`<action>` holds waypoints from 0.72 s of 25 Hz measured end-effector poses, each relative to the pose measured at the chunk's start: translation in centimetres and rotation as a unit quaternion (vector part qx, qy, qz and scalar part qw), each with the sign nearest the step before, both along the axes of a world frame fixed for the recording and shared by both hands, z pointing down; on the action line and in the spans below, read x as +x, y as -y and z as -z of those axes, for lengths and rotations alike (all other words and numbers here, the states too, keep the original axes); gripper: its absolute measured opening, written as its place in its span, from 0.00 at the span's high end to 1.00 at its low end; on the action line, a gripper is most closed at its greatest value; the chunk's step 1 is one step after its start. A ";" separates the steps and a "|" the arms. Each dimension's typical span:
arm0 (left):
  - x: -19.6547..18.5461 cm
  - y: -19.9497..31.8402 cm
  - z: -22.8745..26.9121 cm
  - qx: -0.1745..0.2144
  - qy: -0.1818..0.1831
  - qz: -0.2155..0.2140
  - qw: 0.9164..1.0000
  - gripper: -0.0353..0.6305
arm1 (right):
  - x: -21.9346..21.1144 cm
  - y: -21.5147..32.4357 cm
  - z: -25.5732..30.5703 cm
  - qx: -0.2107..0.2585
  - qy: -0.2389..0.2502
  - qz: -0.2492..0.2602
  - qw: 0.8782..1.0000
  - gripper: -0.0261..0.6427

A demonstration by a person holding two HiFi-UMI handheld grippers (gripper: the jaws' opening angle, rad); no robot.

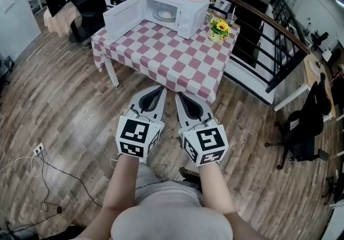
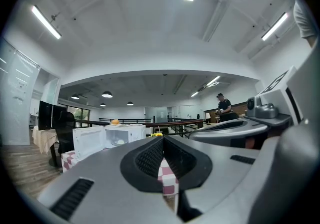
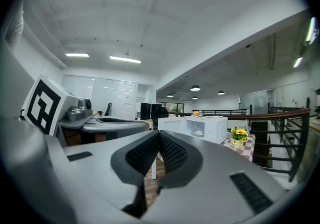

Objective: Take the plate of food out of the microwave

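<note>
- I see the white microwave (image 1: 185, 12) standing upright by the far edge of the table (image 1: 177, 64). Its door (image 1: 123, 19) is swung wide open to the left.
- I see the plate of food (image 1: 165, 15) lying flat inside the microwave. It looks round and white. I can't make out the food.

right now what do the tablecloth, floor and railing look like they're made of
Tablecloth: red-and-white checked fabric, or maybe vinyl; it drapes in soft folds at the edges.
Floor: wood or wood-look laminate; grained planks with a slight sheen.
Railing: likely black painted metal bars under a brown, wood-looking top rail.
</note>
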State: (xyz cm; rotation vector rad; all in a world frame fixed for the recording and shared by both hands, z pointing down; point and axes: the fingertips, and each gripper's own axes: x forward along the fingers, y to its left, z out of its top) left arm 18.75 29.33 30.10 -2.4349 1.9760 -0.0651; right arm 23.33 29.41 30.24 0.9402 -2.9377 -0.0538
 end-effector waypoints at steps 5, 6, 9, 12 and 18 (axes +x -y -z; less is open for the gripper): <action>-4.0 2.7 0.3 0.005 0.000 -0.007 1.000 0.94 | -3.9 2.8 0.0 -0.006 0.004 -0.007 1.000 0.92; -4.9 3.2 0.4 0.005 -0.001 -0.007 1.000 0.94 | -4.7 3.4 0.1 -0.006 0.005 -0.008 1.000 0.92; -7.4 4.7 0.6 0.007 -0.003 -0.008 1.000 0.94 | -7.0 5.0 0.2 -0.005 0.003 -0.013 1.000 0.92; -9.5 6.2 0.4 0.006 -0.003 -0.015 1.000 0.94 | -9.1 6.3 0.0 -0.004 -0.001 -0.020 1.000 0.92; -13.4 9.0 0.1 0.005 0.004 -0.032 0.999 0.94 | -12.7 8.9 -0.5 -0.007 0.002 -0.039 0.999 0.92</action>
